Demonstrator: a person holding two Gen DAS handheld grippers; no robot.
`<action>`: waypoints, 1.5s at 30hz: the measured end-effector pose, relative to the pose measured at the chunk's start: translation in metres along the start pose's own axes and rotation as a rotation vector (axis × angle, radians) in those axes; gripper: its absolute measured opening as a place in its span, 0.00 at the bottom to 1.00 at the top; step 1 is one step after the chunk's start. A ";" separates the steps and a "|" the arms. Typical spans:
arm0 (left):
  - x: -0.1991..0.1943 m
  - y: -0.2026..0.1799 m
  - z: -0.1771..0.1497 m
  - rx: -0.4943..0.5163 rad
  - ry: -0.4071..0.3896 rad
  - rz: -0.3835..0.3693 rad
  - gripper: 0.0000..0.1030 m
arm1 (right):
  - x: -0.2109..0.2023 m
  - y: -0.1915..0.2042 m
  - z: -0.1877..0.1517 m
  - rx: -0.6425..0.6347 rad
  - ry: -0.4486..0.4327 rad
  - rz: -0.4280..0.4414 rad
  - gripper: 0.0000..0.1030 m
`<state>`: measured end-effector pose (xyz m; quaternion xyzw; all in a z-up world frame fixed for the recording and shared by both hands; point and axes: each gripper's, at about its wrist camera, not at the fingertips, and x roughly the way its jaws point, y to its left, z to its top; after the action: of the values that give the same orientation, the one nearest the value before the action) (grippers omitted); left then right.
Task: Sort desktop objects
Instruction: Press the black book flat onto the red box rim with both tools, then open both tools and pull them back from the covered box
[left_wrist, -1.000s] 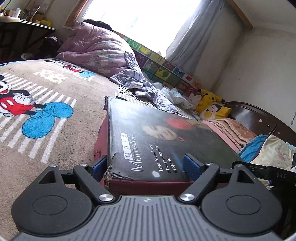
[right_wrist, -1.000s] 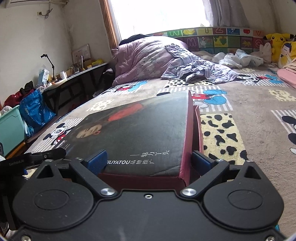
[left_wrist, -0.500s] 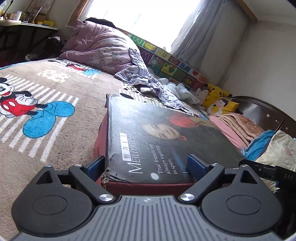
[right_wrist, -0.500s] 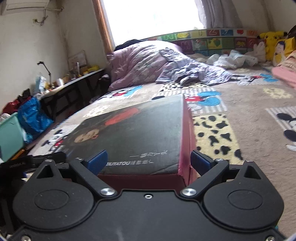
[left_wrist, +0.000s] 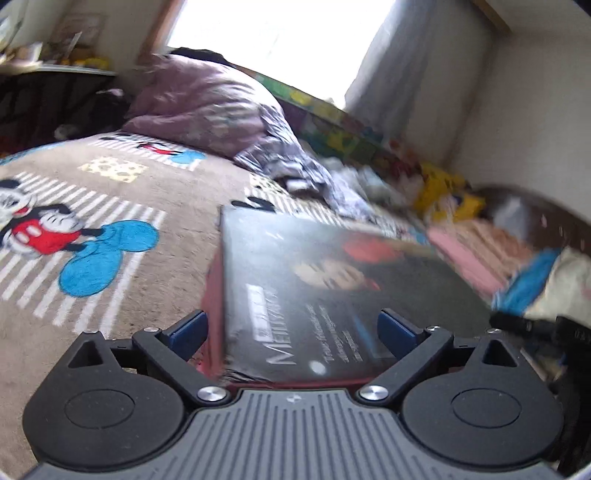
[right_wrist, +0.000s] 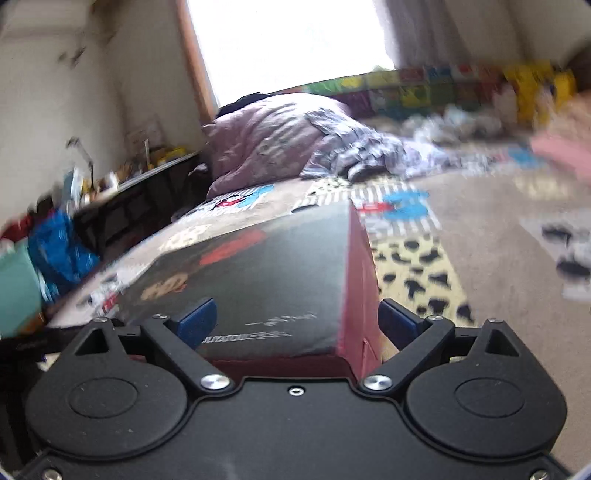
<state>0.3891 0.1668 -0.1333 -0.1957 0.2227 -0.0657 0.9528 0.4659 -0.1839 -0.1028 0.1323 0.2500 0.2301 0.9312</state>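
Observation:
A flat dark-lidded box with dark red sides and white lettering (left_wrist: 332, 288) is held above a Mickey Mouse bedspread (left_wrist: 110, 206). My left gripper (left_wrist: 291, 328) has its blue fingers wide apart, one on each side of the box's near corner. My right gripper (right_wrist: 295, 321) grips the opposite corner of the same box (right_wrist: 266, 273) the same way, its blue fingers (right_wrist: 195, 321) spread around it. Both views are motion-blurred.
A rumpled purple quilt (left_wrist: 207, 107) lies at the head of the bed under a bright window. Yellow plush toys (left_wrist: 443, 188) and folded clothes (left_wrist: 480, 243) sit to the right. A cluttered dark desk (right_wrist: 140, 184), a blue bag (right_wrist: 59, 251) and a teal bin (right_wrist: 14, 291) stand to the left.
The box and both grippers have swung, so both views are blurred now. The background has shifted and the bed reads lower. Both grips on the box are unchanged.

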 end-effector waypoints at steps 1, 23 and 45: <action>-0.001 0.000 -0.001 -0.002 -0.003 -0.009 0.95 | 0.003 -0.007 0.000 0.048 0.018 0.016 0.93; -0.017 -0.042 -0.017 0.242 0.000 0.101 0.95 | -0.012 0.006 -0.010 -0.112 -0.018 -0.105 0.95; -0.126 -0.120 -0.085 0.206 0.073 0.262 0.96 | -0.123 0.056 -0.058 -0.142 0.184 -0.186 0.97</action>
<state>0.2334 0.0544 -0.1045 -0.0636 0.2726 0.0294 0.9596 0.3200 -0.1891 -0.0816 0.0206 0.3287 0.1712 0.9286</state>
